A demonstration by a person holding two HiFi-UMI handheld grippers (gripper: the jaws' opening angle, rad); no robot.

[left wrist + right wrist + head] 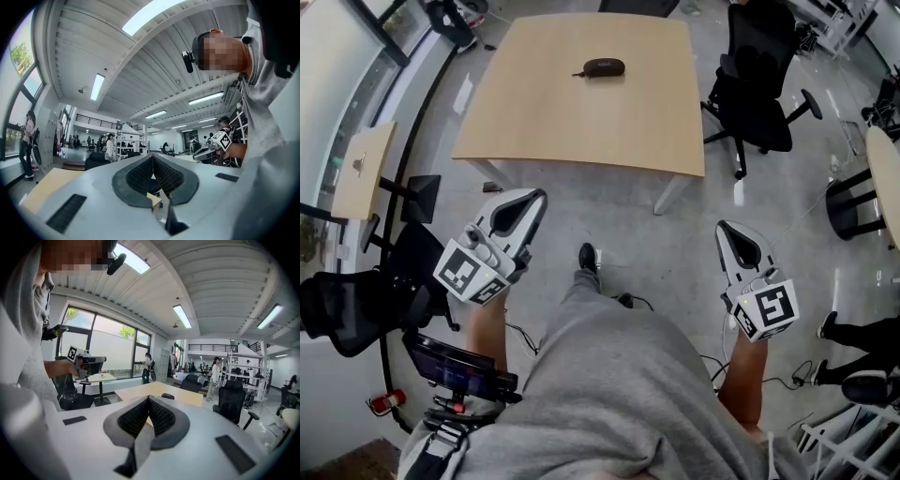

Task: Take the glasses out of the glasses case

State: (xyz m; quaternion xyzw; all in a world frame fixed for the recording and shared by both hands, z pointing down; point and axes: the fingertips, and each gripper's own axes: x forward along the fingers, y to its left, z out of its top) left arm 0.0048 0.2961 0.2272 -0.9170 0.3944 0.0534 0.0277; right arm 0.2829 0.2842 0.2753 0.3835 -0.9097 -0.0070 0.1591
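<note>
Standing well back from the surface [581, 131], left claw [534, 199] and right claw [725, 227] pinched together empty, closed glasses case [604, 67] untouched.

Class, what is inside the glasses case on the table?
Only the closed dark shell of the glasses case shows, lying on the table. Whatever is inside is covered.

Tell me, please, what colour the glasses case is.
Glasses case: dark brownish-black, clearest in the head view.
</note>
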